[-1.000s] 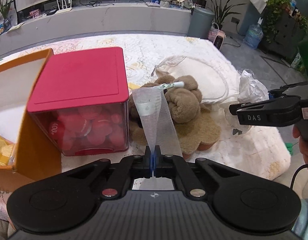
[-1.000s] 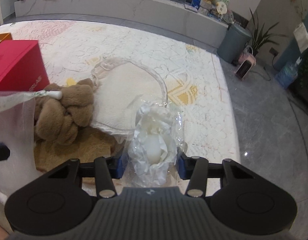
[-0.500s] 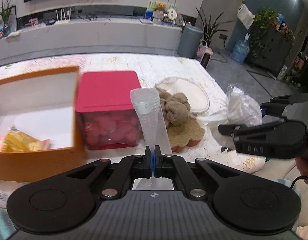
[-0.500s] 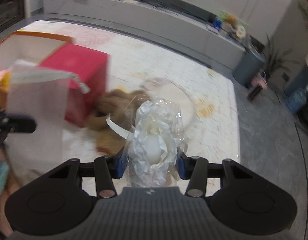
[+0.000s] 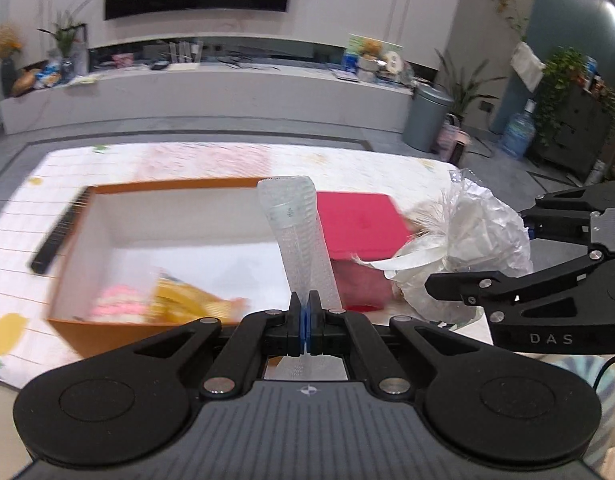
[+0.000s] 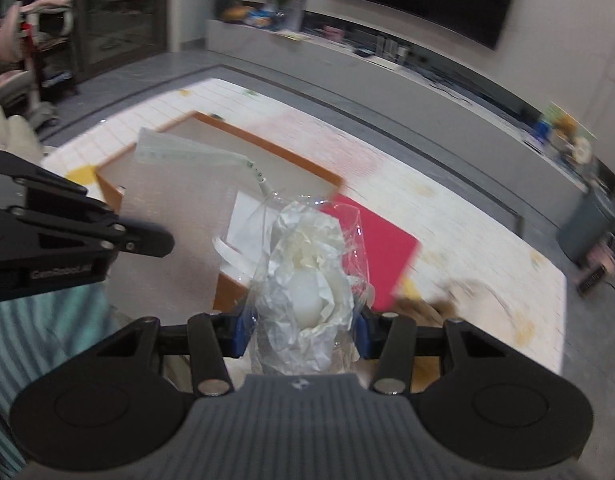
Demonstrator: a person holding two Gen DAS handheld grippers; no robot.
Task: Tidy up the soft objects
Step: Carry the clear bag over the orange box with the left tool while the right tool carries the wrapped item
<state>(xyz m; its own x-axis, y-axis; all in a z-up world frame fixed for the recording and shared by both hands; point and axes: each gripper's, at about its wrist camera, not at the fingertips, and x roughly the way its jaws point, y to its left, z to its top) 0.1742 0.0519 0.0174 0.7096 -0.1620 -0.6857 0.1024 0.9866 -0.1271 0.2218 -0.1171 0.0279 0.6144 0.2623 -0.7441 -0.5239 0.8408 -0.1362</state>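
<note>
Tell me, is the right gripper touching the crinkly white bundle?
Touching. The right wrist view shows the right gripper shut on the crinkly white bundle, both blue pads pressed against its sides.

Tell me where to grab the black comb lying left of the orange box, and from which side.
Grip the black comb at mid-length, coming from above with jaws across its narrow width. It lies flat and slanted on the mat, beside the orange box, so its long sides are free.
</note>
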